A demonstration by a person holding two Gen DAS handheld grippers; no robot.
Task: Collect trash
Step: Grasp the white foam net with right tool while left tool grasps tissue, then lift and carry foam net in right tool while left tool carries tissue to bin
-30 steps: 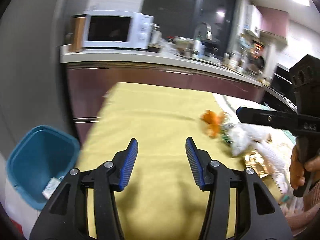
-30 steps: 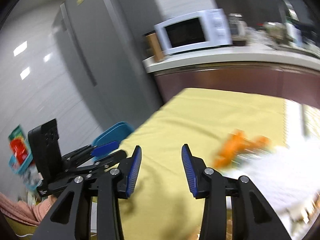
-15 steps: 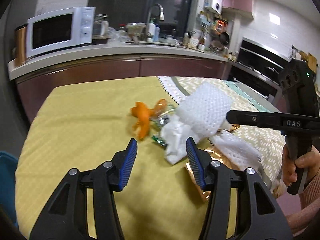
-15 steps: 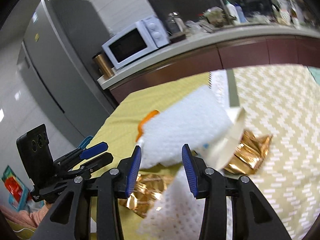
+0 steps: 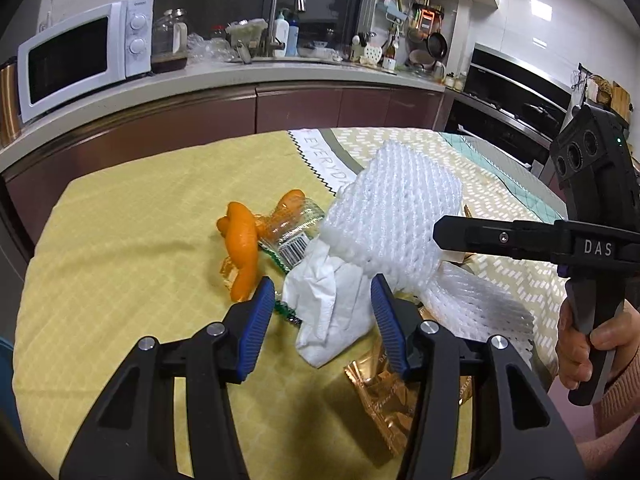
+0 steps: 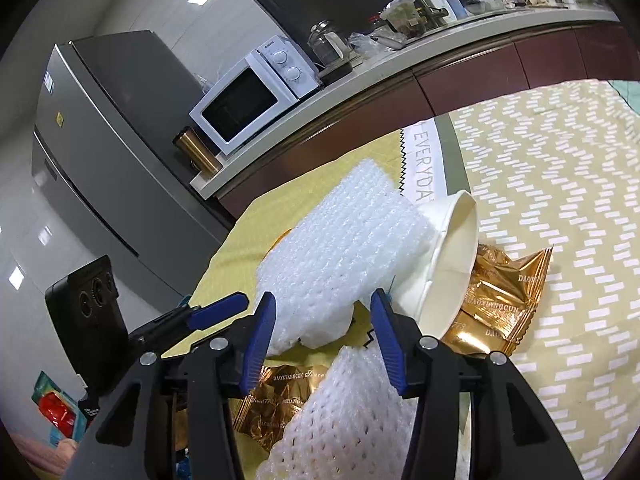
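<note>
Both tools swung from bin to trash, spread: two foam nets (image 5: 400, 216), one cup (image 6: 448, 256)

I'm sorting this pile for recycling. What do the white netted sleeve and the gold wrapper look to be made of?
White netted sleeve: seemingly soft foam mesh, matte, with an open diamond weave that puffs up. Crinkled gold wrapper: probably metallised plastic film, glossy and mirror-bright, sharply creased with printed lettering; foil cannot be ruled out.

Both claws are black plastic with ribbed blue pads and silver screws; the right claw (image 5: 440, 234) is lettered "DAS", its hand (image 5: 592, 344) in a pink sleeve (image 5: 618, 396).
</note>
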